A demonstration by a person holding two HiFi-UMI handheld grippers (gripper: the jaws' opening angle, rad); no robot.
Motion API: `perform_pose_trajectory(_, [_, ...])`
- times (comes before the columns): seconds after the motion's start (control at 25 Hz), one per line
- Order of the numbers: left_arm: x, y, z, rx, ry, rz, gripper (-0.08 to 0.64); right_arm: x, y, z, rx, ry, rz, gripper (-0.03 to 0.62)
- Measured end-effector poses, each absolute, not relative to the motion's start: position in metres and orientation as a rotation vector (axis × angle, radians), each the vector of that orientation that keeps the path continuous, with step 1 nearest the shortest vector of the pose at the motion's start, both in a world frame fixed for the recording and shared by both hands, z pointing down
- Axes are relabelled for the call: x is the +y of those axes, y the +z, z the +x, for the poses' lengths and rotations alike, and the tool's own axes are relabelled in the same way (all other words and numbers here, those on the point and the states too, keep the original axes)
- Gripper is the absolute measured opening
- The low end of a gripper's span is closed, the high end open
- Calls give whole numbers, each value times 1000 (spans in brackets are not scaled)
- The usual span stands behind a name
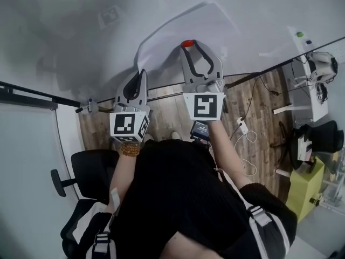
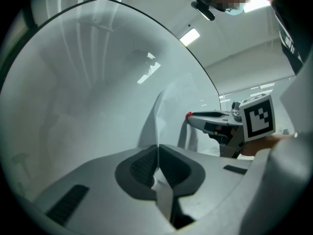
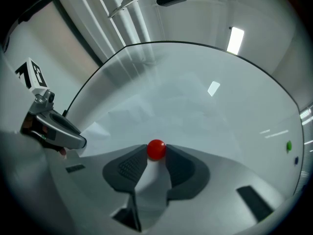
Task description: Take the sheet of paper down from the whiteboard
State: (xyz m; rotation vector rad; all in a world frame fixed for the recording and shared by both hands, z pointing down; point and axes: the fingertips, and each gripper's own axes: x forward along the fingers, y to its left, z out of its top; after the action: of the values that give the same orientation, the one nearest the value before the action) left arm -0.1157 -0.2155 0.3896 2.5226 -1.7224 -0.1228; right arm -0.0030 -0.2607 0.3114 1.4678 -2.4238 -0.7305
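Note:
A white sheet of paper [image 1: 183, 28] hangs on the whiteboard [image 1: 64, 36], pinned near its lower edge by a round red magnet [image 1: 187, 43]. My left gripper [image 1: 141, 72] is shut on the paper's lower left edge. In the left gripper view that edge [image 2: 168, 111] stands pinched between the pads [image 2: 146, 163]. My right gripper [image 1: 193, 47] points at the board with the magnet [image 3: 156, 149] between its fingertips, and both pads touch it. The paper [image 3: 195, 116] lies flat behind the magnet. Each gripper shows in the other's view: right [image 2: 190, 116], left [image 3: 80, 143].
A square marker tag [image 1: 110, 16] and small green and blue magnets [image 1: 299, 34] are on the board. Below the board runs its rail [image 1: 161, 93]. A black office chair [image 1: 86, 171] stands at left, a yellow-green cabinet [image 1: 304, 188] and cables at right.

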Motion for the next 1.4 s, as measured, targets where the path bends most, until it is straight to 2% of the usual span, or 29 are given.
perform_pose_trajectory(1.4, [-216, 389, -117, -1689, -215, 2475, 12, -262, 312, -2, -2487, -691, 1494, 112])
